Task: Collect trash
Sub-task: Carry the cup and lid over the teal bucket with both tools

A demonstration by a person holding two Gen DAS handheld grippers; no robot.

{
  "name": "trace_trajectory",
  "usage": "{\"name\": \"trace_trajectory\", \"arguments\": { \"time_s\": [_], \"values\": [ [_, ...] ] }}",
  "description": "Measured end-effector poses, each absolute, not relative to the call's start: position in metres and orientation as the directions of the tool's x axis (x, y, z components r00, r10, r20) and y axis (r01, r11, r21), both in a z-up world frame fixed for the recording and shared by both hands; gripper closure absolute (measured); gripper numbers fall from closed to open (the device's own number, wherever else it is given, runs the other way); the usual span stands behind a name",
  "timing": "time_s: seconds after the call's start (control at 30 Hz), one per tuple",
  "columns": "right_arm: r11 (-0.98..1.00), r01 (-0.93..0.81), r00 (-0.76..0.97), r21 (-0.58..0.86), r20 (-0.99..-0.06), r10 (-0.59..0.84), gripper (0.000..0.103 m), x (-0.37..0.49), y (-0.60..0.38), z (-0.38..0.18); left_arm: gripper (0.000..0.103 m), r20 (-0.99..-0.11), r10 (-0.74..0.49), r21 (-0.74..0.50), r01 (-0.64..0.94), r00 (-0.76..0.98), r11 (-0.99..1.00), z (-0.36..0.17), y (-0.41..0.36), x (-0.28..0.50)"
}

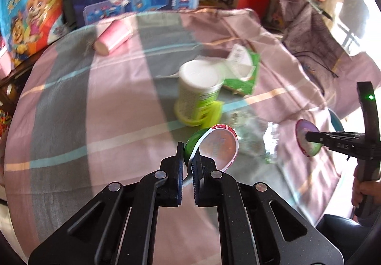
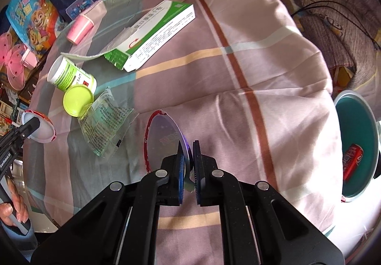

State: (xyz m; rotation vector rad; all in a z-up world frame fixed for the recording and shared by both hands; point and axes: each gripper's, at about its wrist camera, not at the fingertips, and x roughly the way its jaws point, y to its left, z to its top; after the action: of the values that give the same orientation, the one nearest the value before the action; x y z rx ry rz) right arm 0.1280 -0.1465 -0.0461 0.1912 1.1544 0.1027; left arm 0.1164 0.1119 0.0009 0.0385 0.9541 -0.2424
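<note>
L gripper [image 1: 188, 157] jaws clamped, R gripper [image 2: 188, 155] jaws clamped, both pitched steeply down

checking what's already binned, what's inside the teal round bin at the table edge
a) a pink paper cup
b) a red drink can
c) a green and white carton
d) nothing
b: the right wrist view shows a red drink can lying inside the teal round bin, while the pink paper cup and the green and white carton lie out on the striped cloth.
</note>
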Motion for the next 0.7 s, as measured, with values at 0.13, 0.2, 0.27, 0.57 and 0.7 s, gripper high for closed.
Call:
{"name": "trace_trajectory", "arguments": {
  "time_s": [0.13,0.2,0.27,0.57,0.7],
  "values": [
    [0.979,0.035,0.425,0.203,-0.889,0.169,0.096,0.126,-0.162,-0.038,0.096,-0.811,-0.232,-0.092,0.275,0.538,0.957,0.006,0.083,0.118],
    [0.979,0.04,0.435,0.202,-0.885,0.165,0.096,0.123,-0.169,-0.035,0.096,-0.811,-0.241,-0.088,0.297,0.534,0.951,0.007,0.069,0.118],
    [0.978,0.045,0.446,0.203,-0.88,0.162,0.096,0.122,-0.175,-0.032,0.096,-0.813,-0.256,-0.09,0.322,0.523,0.943,0.007,0.053,0.119],
    [0.968,0.11,0.497,0.226,-0.856,0.144,0.096,0.111,-0.225,-0.022,0.096,-0.823,-0.331,-0.115,0.436,0.461,0.892,0.008,-0.022,0.124],
    [0.956,0.166,0.531,0.24,-0.839,0.119,0.096,0.102,-0.263,-0.015,0.096,-0.825,-0.365,-0.124,0.492,0.431,0.861,0.01,-0.065,0.128]
  ]
}}
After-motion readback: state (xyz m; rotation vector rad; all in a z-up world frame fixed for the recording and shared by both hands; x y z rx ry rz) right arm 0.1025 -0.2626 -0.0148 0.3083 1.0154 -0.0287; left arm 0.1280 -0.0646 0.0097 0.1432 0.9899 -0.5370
